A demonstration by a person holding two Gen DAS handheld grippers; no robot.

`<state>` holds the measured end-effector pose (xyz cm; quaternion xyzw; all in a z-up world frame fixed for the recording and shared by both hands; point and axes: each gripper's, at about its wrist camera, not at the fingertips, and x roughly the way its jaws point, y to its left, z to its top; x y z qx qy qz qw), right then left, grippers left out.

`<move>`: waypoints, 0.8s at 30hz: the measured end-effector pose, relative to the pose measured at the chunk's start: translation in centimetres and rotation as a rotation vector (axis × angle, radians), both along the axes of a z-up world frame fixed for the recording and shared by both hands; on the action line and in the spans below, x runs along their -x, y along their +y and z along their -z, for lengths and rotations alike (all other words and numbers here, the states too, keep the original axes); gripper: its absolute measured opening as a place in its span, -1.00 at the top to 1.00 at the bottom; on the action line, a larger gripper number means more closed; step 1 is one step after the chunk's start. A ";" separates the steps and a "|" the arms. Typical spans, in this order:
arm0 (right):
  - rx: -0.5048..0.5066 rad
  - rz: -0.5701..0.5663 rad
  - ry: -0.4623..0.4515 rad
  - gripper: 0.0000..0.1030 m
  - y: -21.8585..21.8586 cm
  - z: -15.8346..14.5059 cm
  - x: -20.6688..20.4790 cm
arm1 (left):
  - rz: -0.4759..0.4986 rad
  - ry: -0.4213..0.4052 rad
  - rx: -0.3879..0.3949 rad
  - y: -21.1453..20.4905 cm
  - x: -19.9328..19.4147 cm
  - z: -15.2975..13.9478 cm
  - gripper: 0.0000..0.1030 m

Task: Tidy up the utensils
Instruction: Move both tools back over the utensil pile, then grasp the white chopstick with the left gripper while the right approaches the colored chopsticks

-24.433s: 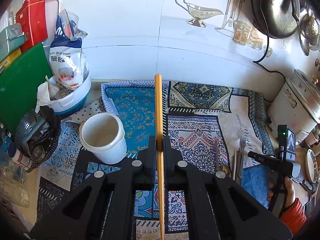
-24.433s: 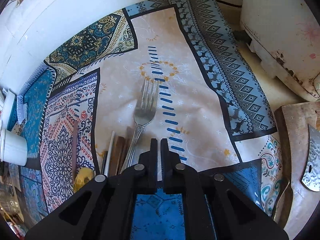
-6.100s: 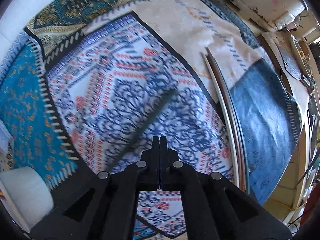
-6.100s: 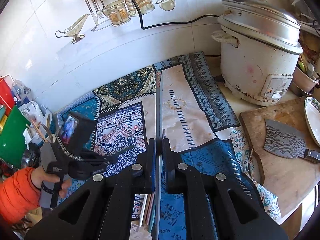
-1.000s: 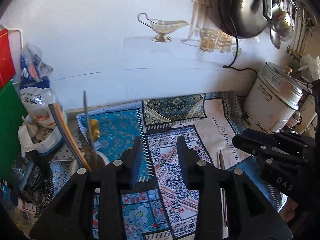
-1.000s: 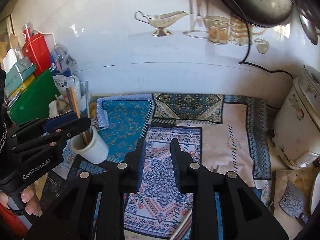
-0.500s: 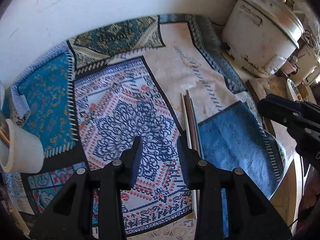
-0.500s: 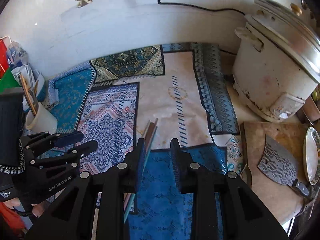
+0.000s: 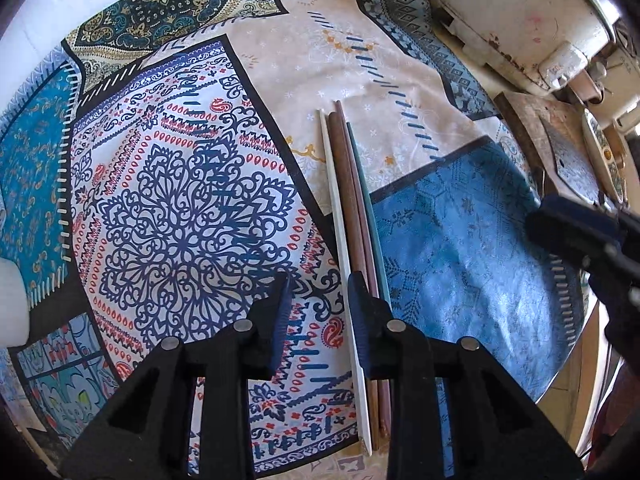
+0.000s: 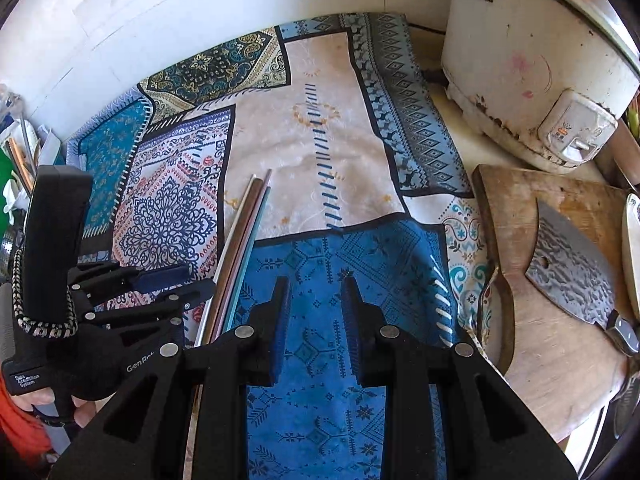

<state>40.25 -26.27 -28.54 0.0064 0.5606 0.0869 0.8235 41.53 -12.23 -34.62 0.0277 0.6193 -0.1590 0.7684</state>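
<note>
Four chopsticks (image 9: 352, 216) are left on the patchwork cloth (image 9: 176, 200), lying side by side and touching: a white one, two reddish-brown ones and a teal one, slim straight rods that run from about six o'clock up toward twelve in the left wrist view; they look smooth and hard against the soft printed fabric. At the far left edge, near nine o'clock, a curved piece of the white cup (image 9: 10, 300) shows; in the right wrist view a few sticks (image 10: 18, 160) stand up at about nine o'clock, their holder hidden, so part of the sorting seems done and this bundle remains. The left gripper (image 9: 318, 292) hangs over the near end of the bundle, its jaws apart and having just been narrowing, with the white chopstick just inside its right finger and no pad pressing on it. Further right, the right gripper (image 10: 314, 296) is parted and empty over the blue panel of the cloth, the chopsticks at its ten o'clock. At three o'clock a hammered steel cleaver (image 10: 572, 264) lies on a worn wooden cutting board (image 10: 516, 216), below a scuffed white rice cooker (image 10: 528, 64).
</note>
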 end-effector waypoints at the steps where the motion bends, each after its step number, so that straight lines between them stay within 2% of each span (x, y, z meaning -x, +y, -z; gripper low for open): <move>1: 0.000 -0.003 0.002 0.55 0.1 0.1 0.0 | -0.006 0.006 0.003 0.0 -0.1 0.1 0.45; 3: -0.002 -0.008 0.008 0.55 0.3 0.2 0.0 | -0.006 0.007 0.006 -0.2 -0.1 0.2 0.46; 7: -0.008 -0.013 0.016 0.55 0.6 0.4 -0.1 | 0.007 -0.017 -0.026 -1.1 -0.2 0.5 0.62; 10: -0.014 -0.014 0.023 0.55 0.7 0.7 -0.1 | 0.015 -0.029 -0.049 -1.4 -0.6 0.6 0.90; 11: -0.017 -0.015 0.027 0.55 0.8 0.9 -0.1 | 0.018 -0.023 -0.037 -1.2 -0.7 0.7 0.92; 21: -0.032 -0.064 0.133 0.55 3.7 5.3 -0.8 | -0.024 -0.015 -0.048 2.5 0.5 0.8 0.93; 24: -0.016 -0.078 0.117 0.55 4.5 5.5 -0.8 | -0.039 -0.011 -0.053 3.6 1.0 0.9 0.93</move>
